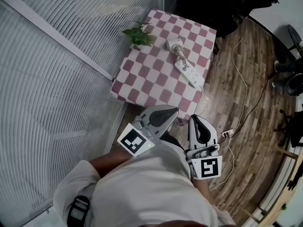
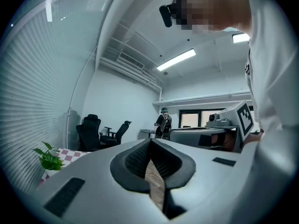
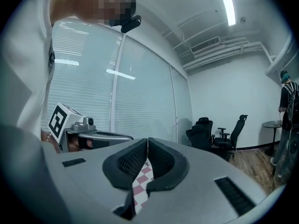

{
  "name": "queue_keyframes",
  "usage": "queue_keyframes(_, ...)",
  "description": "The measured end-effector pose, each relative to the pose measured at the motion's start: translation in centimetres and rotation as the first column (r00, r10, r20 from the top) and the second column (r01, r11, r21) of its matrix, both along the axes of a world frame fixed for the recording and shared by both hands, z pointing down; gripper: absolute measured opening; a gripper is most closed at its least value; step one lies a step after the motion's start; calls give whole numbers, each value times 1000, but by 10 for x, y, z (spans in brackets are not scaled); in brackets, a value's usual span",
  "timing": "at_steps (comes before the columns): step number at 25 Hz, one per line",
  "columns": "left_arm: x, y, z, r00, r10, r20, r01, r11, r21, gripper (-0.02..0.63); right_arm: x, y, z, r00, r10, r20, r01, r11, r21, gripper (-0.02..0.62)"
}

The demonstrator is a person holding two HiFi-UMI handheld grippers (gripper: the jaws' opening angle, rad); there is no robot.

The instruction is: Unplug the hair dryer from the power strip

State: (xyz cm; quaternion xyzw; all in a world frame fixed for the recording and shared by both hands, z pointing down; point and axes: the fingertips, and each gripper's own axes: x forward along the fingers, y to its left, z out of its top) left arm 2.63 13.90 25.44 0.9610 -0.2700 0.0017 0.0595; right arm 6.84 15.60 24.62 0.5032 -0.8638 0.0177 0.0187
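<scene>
Wood-plank flooring (image 1: 222, 93) ran under a small table (image 1: 156, 84) covered in pink-and-white check, set against slatted window blinds (image 1: 57, 79) on the left. On the far half of the table lay the white hair dryer (image 1: 175, 45), with the white power strip (image 1: 189, 74) just near of it and angled toward the table's right edge. A short white lead joined the two, though whether the plug sat in a socket was too small to tell. A potted plant (image 1: 138, 34) stood at the table's far left corner, apart from both. A thin cable (image 1: 244, 84) trailed over the floor to a second strip (image 1: 227, 134) to the right of the table's near corner.

Both tools were held level at the near side of the table, well short of the dryer. The left gripper (image 1: 173, 111) had its ribbed pads pressed together with nothing between them. The right gripper (image 1: 195, 119), just beside it, had its jaws likewise closed and empty. Black office chairs (image 2: 100, 132) and a standing person (image 2: 163, 122) showed far off across the room.
</scene>
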Motion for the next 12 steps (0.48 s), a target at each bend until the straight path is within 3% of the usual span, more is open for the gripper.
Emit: queue_keyframes(12,45,-69,10,998,-37,43,39,999,-32,31,48,-73,9,999,-33,29,34,999,-25,32)
